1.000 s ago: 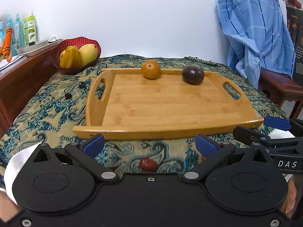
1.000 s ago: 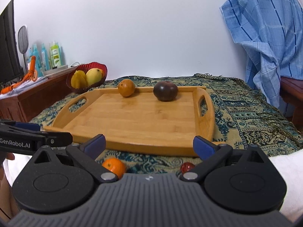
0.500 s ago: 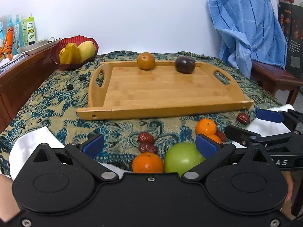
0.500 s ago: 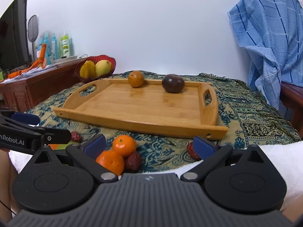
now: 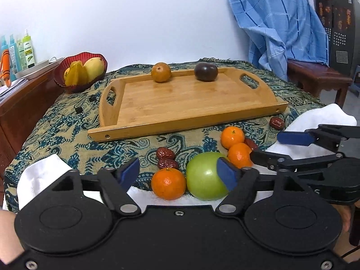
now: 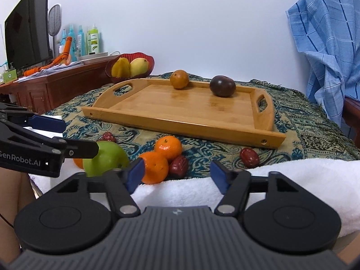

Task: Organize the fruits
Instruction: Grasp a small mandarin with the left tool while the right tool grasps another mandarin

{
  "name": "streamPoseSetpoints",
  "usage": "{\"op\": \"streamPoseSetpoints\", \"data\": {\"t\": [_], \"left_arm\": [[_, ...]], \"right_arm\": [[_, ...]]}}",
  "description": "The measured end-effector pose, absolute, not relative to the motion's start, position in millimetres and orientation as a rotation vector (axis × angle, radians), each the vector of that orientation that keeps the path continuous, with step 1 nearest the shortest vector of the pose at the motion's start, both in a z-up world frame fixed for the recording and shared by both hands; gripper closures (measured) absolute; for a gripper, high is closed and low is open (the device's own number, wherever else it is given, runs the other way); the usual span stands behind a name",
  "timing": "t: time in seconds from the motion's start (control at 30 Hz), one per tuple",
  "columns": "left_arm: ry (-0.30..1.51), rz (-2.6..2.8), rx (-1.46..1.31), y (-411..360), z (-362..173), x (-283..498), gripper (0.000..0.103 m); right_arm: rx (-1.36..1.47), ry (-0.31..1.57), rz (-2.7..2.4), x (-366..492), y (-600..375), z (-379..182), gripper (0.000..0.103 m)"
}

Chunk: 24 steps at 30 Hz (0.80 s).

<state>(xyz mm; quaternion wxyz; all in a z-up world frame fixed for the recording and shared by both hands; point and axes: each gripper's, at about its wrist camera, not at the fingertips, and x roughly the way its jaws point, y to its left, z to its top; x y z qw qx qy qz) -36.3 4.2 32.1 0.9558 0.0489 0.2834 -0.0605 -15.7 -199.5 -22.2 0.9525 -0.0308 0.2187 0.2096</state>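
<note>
Left tool [image 5: 180, 174]: jaws just been closing, now abt half open, nothing gripped; a mandarin [image 5: 168, 183] and green apple [image 5: 205, 176] sit just ahead between the pads, not pressed. Right tool [image 6: 176, 175]: also been closing, abt half open, empty; white towel [image 6: 292, 175] under it, two mandarins [image 6: 155, 167] ahead by its left pad. Fruit lies in a cluster on the patterned cloth [image 5: 56, 121] w/ red dates [image 5: 165, 157] among it, one date [image 6: 249, 156] apart to the right. Beyond: wooden tray [image 5: 180, 105] on the cloth, holding a brownish-orange fruit [image 5: 160, 72] and a dark purple fruit [image 5: 205, 71] at its far rim. Far left: red bowl [image 5: 67, 83] w/ yellow fruit. Blue checked cloth [image 5: 281, 22] hangs far right.
</note>
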Motion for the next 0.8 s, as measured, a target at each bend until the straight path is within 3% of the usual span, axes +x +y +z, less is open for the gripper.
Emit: {"op": "streamPoseSetpoints", "data": {"t": [0.13,0.5,0.8], "left_arm": [[0.581,-0.112,0.098,7,35,-40,0.057],[0.652,-0.096,0.092,19,19,-33,0.072],[0.647,-0.106,0.077,18,13,-25,0.069]], "right_arm": [[-0.068,0.448,0.449,-18,-196,-23,0.053],[-0.140,0.470,0.498,-20,-178,-29,0.066],[-0.168,0.474,0.507,-19,-170,-31,0.066]]}}
